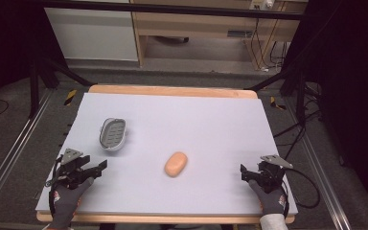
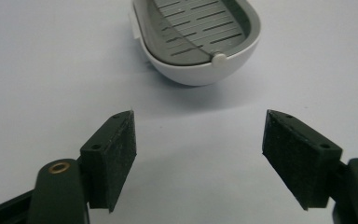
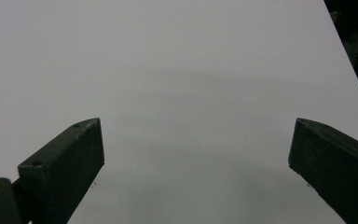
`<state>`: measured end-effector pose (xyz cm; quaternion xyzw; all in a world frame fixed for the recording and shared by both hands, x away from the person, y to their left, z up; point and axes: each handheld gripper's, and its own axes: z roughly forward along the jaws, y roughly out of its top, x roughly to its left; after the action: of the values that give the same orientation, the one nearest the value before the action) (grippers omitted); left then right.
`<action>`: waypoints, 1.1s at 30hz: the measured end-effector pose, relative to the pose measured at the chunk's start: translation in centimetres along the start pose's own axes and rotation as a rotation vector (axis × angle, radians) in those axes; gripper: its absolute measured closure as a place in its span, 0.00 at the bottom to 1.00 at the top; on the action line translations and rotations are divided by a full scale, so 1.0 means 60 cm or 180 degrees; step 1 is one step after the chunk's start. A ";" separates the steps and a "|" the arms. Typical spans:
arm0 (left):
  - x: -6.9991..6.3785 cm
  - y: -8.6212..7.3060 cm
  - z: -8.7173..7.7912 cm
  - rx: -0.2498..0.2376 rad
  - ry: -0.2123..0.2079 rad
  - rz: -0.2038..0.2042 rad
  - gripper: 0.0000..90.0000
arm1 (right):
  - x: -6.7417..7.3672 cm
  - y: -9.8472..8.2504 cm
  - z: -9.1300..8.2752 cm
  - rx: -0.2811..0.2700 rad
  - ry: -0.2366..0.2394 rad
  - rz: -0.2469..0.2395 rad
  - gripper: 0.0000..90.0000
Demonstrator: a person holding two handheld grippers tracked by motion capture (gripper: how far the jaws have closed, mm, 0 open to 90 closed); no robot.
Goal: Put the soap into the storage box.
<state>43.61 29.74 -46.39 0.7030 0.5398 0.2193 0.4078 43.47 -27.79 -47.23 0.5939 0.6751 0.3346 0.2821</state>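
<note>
An orange oval soap bar (image 1: 176,164) lies on the pale table mat (image 1: 196,124), near the front middle. A grey-and-white slotted soap dish (image 1: 112,133) stands to its left and farther back; the left gripper view shows the dish (image 2: 200,42) just ahead of the jaws. My left gripper (image 1: 98,168) rests at the front left, open, nothing between its fingers (image 2: 116,154). My right gripper (image 1: 249,173) sits at the front right, open and facing bare mat (image 3: 191,93).
The wooden table edge (image 1: 172,90) runs along the far side. Beyond it are a floor, cabinet fronts and cables (image 1: 263,52). Metal rails (image 1: 9,158) flank the table, with dark curtains at both sides.
</note>
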 end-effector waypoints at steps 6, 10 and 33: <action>-0.018 0.002 -0.009 -0.0060 -0.0038 0.0056 0.33 | 0.010 -0.001 -0.004 0.0003 0.0031 -0.0125 0.11; -0.029 0.004 -0.009 -0.0058 -0.0081 0.0097 0.35 | 0.013 -0.004 -0.004 0.0028 0.0140 -0.0151 0.12; -0.085 0.025 -0.001 -0.0015 -0.0345 0.0247 0.35 | 0.008 -0.004 -0.004 0.0075 0.0150 -0.0128 0.08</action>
<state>42.79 24.85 -44.43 0.7333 0.4888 0.1978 0.4293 43.08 -27.35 -47.25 0.5755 0.6972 0.3347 0.2659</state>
